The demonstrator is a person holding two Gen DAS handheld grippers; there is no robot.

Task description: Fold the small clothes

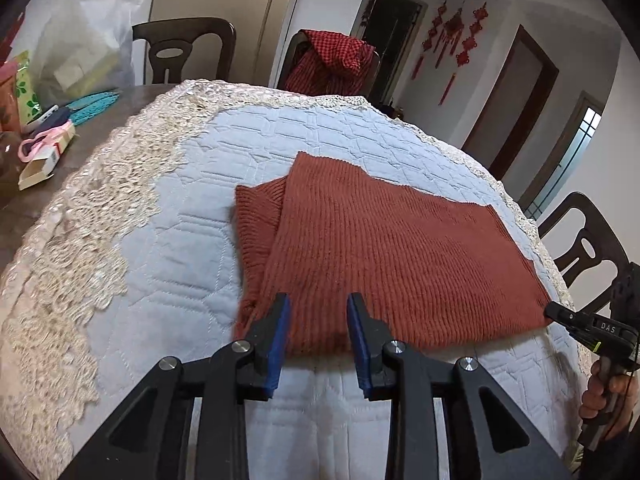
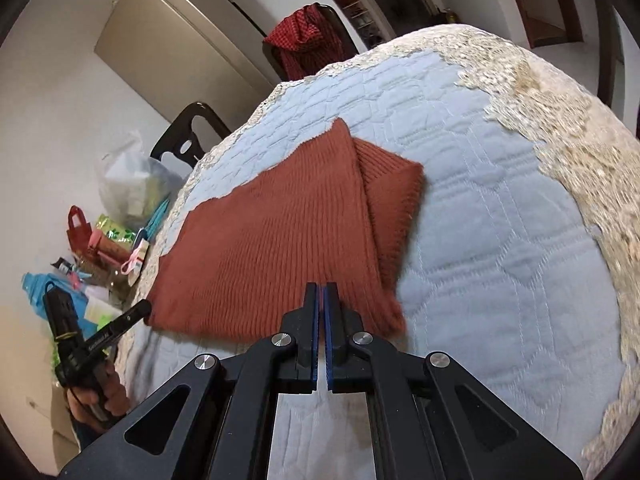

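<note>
The rust-red ribbed knit garment (image 1: 384, 248) lies flat on the pale blue quilted cover (image 1: 172, 216) of the worktop, folded into a rough rectangle, with one folded layer showing from under its edge on the side toward the wide lace border. In the right wrist view the same garment (image 2: 272, 240) runs from near the cover's far lace edge down to the tongs.

The left tongs (image 1: 319, 320) stand open, blue pads apart, their tips over the garment's near edge; whether they touch the cloth cannot be told. The right tongs (image 2: 322, 300) are closed, pads almost together with nothing visible between them, tips at the near edge of the garment. In the left wrist view the right tongs' tip (image 1: 554, 310) sits at the garment's near corner, held by a hand (image 1: 604, 392).

A cream lace border (image 1: 80, 232) rims the quilted cover. Past it, on the bare dark worktop (image 1: 92, 120), lie an open cardboard box (image 1: 44, 160), pink scissors (image 1: 36, 144) and a turquoise crocheted piece (image 1: 94, 106). Dark wooden chairs (image 1: 182, 50) stand around, one draped with a red checked cloth (image 1: 332, 62). Red knot ornaments (image 1: 452, 36) hang on the wall.
</note>
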